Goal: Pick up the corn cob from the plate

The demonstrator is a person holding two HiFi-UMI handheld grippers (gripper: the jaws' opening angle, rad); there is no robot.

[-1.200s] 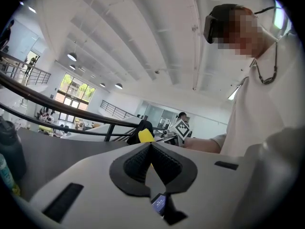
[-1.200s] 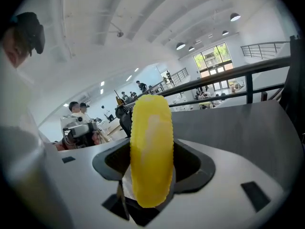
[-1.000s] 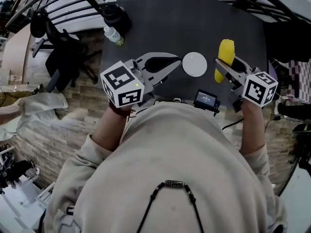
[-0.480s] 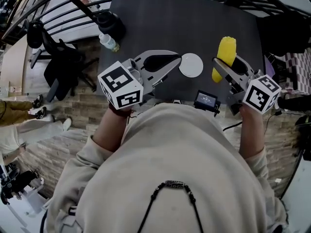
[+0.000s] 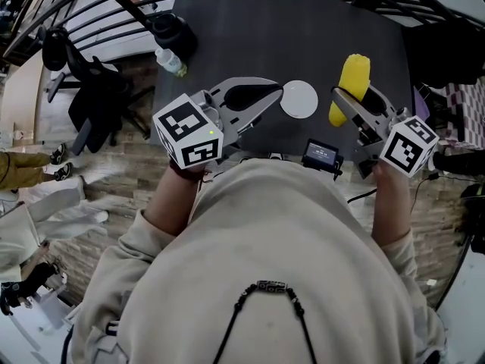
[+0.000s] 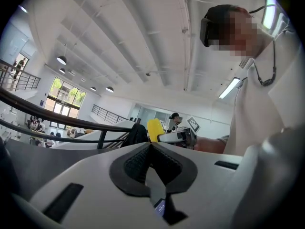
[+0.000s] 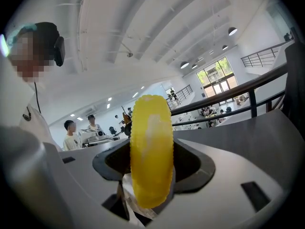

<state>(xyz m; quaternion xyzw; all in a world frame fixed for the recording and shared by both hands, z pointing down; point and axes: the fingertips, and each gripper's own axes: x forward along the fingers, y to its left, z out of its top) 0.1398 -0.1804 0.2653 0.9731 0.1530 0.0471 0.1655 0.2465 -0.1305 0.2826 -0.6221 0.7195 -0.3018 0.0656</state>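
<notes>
The white plate [image 5: 298,99] lies on the dark table [image 5: 288,36] between the two grippers. The corn cob [image 5: 350,88] is not on it but to its right, clamped in the right gripper [image 5: 342,101], whose jaws stand wide with their pads pressed on the cob's sides. The left gripper [image 5: 274,91] has its jaws together on nothing, tips just beside the plate's left rim. A water bottle [image 5: 171,61] lies near the table's far left corner.

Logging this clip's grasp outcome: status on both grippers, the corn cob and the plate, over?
Right gripper shut on corn cob. Cob off the plate, held to its right. Left gripper shut, empty. Nothing in the way.
</notes>
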